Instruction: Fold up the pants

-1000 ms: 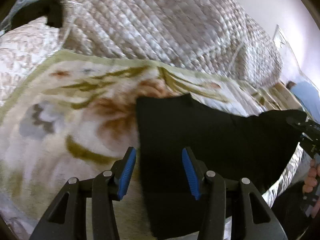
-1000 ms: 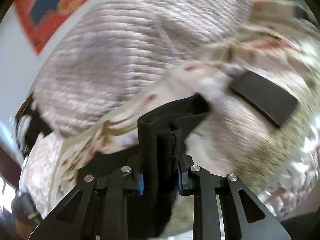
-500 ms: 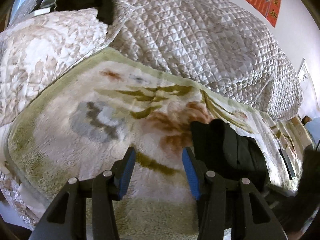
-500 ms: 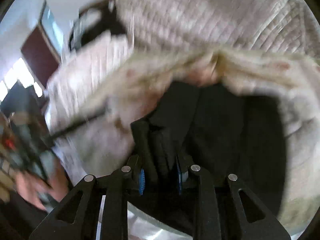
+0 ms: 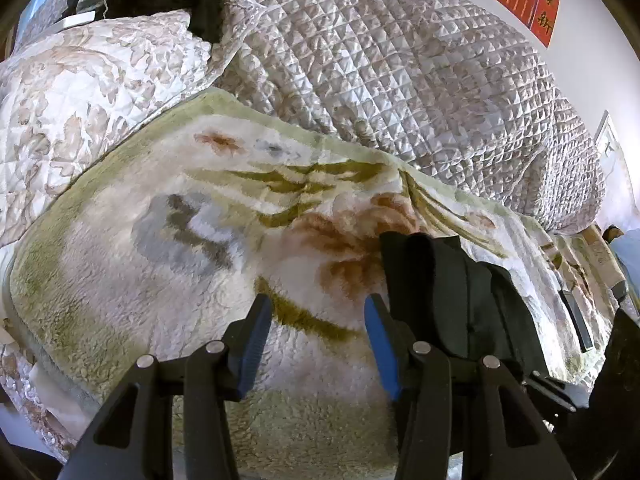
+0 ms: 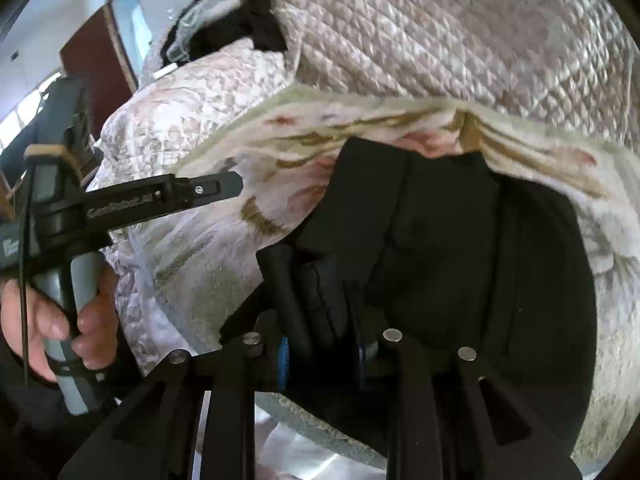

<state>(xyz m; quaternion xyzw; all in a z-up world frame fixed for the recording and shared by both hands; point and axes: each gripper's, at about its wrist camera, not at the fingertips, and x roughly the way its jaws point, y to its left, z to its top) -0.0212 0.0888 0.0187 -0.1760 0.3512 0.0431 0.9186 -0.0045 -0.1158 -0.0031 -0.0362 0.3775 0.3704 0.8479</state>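
The black pants lie folded in layers on a cream floral blanket, to the right of my left gripper. That gripper is open and empty over the bare blanket. In the right wrist view the pants cover the middle of the blanket. My right gripper is shut on a bunched edge of the pants at their near side. The left gripper's body shows at the left of that view, held in a hand.
A grey quilted duvet is heaped behind the blanket. A patterned white quilt lies at the left. A dark garment lies at the far back. A flat dark object rests on the blanket at the right.
My right gripper has carried the pants' edge over to the left, folding the pants onto themselves. My left gripper has shifted left, off the pants, and stays open.
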